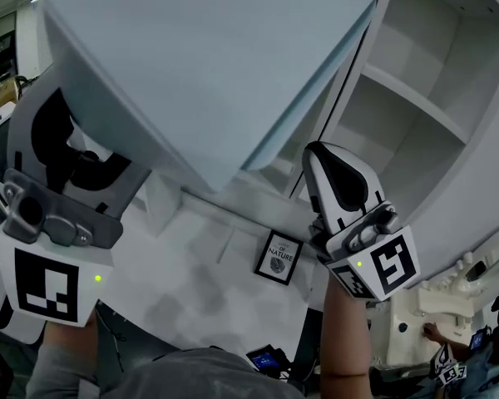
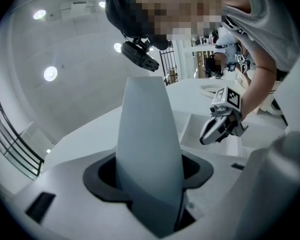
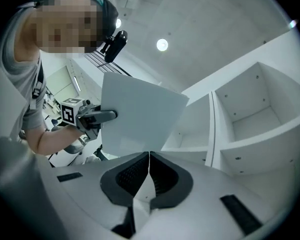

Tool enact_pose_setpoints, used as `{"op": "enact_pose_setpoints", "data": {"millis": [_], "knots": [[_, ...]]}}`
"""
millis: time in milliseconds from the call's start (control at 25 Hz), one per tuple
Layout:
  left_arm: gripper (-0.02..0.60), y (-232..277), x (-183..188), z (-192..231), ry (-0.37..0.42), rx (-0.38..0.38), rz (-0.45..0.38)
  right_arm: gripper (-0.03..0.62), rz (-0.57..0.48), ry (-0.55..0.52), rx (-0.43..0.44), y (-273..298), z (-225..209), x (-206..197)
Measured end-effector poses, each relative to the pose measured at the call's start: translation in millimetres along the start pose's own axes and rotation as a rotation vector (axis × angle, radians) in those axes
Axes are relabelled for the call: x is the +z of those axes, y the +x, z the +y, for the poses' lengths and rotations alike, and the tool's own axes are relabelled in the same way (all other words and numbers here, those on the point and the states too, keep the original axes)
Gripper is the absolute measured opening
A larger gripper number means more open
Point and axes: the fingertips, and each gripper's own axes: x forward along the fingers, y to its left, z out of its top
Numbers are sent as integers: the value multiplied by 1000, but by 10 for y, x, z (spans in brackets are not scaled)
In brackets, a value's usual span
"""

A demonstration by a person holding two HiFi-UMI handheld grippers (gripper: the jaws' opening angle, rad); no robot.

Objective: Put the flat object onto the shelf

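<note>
Logged flat object [image 1: 208, 65] filling upper head view, edges cut off, clamped in wide-set left gripper [image 2: 150, 179]; right gripper [image 3: 148, 156] pinched closed, empty; shelf [image 1: 416, 98] partly hidden behind.

We find a staged indoor test lab: bare concrete ceiling [image 3: 225, 24] with round lights [image 2: 50, 74], white shelf unit [image 1: 424, 106], another person's marker cube [image 1: 452, 372] nearby.

Only one legible text from my end: "OF NATURE", printed on a small black-framed sign [image 1: 279, 258]. I can't read anything else on it.
</note>
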Motion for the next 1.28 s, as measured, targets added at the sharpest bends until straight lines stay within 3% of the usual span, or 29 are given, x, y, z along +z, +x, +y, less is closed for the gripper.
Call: {"op": "enact_pose_setpoints", "data": {"millis": [600,1280], "knots": [[268,149,2,88,10,-34,29,28,-59,-152,83,389,41,486],[268,302,355,213,172,-57,-28,28,-154,-221,71,399,-20,967]]}}
